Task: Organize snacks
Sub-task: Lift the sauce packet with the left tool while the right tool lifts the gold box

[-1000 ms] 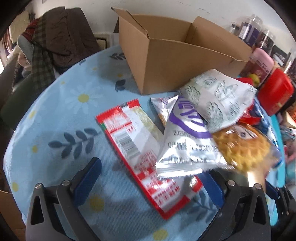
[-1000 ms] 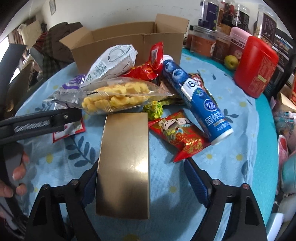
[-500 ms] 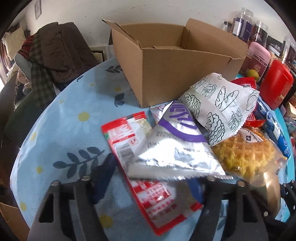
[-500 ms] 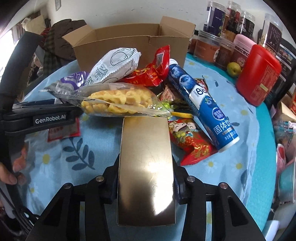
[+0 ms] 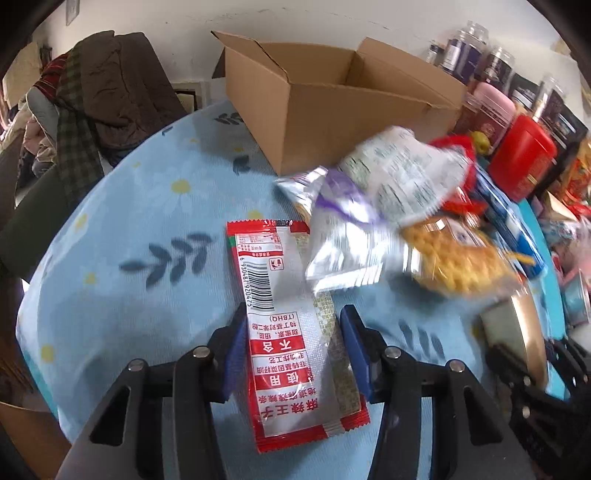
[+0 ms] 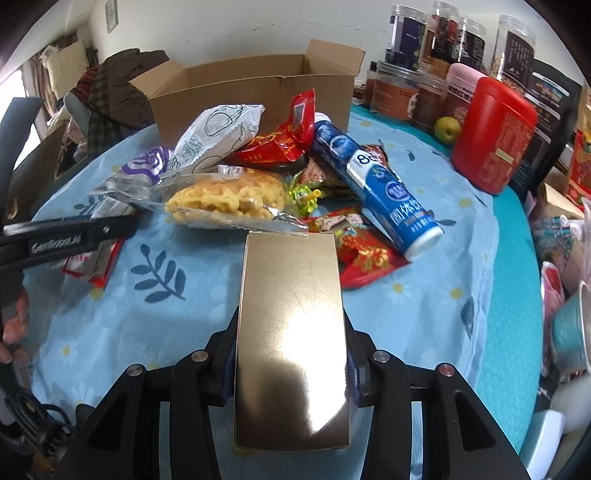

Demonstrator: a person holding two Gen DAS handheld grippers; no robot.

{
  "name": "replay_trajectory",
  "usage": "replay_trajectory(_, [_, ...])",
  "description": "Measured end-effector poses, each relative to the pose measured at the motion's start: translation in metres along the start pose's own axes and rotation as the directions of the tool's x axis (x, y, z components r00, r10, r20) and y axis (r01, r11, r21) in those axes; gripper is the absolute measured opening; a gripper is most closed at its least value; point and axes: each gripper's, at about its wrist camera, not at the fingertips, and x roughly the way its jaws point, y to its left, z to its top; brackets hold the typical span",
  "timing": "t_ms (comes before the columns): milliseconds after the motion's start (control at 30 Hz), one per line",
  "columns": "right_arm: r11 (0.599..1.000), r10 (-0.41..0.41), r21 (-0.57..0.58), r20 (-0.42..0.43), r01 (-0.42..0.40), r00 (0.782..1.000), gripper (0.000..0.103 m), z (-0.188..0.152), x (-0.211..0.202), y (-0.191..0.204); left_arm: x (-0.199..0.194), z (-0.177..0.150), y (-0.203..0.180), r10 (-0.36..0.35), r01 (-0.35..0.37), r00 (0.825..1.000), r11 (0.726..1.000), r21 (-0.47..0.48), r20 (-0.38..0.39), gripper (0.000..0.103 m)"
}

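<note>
My left gripper [image 5: 293, 332] is shut on a long red and silver sachet [image 5: 291, 325] and holds it over the flowered blue tablecloth [image 5: 122, 229]. My right gripper [image 6: 291, 332] is shut on a flat gold box [image 6: 291, 332] and holds it above the cloth. An open cardboard box [image 5: 332, 107] stands at the back; it also shows in the right wrist view [image 6: 255, 96]. In front of it lies a heap of snacks: a silver and purple packet [image 5: 343, 236], a white bread bag [image 6: 218, 129], a clear bag of yellow waffles [image 6: 229, 195], a red packet [image 6: 284, 136] and a blue tube [image 6: 380, 188].
A red canister [image 6: 491, 133], a pink-lidded jar [image 6: 463, 88], several dark jars [image 6: 443, 33] and a green fruit [image 6: 447, 127] stand at the back right. Coats [image 5: 99, 96] hang over a chair at the left. A small red packet [image 6: 362, 251] lies near the gold box.
My left gripper has closed on the red sachet, and the silver packet has slid off it toward the heap. My right gripper has closed on the gold box and lifted it.
</note>
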Motion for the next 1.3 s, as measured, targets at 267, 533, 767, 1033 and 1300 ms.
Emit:
replay_trajectory(267, [1.0,0.007,0.005,0.009,-0.007,1.0,0.044,-0.014,-0.009,-0.003,-0.026,-0.035,-0.023,-0.081,0.083,0.996,0.994,0.067,-0.033,0.045])
replay_trajectory(533, [1.0,0.011,-0.014,0.003,-0.011,1.0,0.044,-0.027,-0.016,-0.004,-0.028,-0.051,-0.047,-0.131,0.136,0.99,0.986,0.098,-0.057,0.038])
replay_trajectory(767, [1.0,-0.012,-0.005,0.001,0.012,1.0,0.044,-0.031,-0.021,-0.002,-0.017,-0.045,-0.043,-0.057,0.062,0.997,0.995,0.081,-0.057,0.086])
replay_trajectory(1033, [1.0,-0.014,0.004,-0.003,0.014,1.0,0.044,-0.037,-0.024,0.002,-0.013,-0.054,-0.059,0.007,-0.004,1.0,0.985,0.171,-0.017,0.096])
replay_trajectory(1300, [1.0,0.003,-0.012,0.001,-0.003,1.0,0.044,-0.034,-0.019,0.003,-0.019,-0.052,-0.065,-0.035,0.032,0.999,0.971,0.235,0.008,0.052])
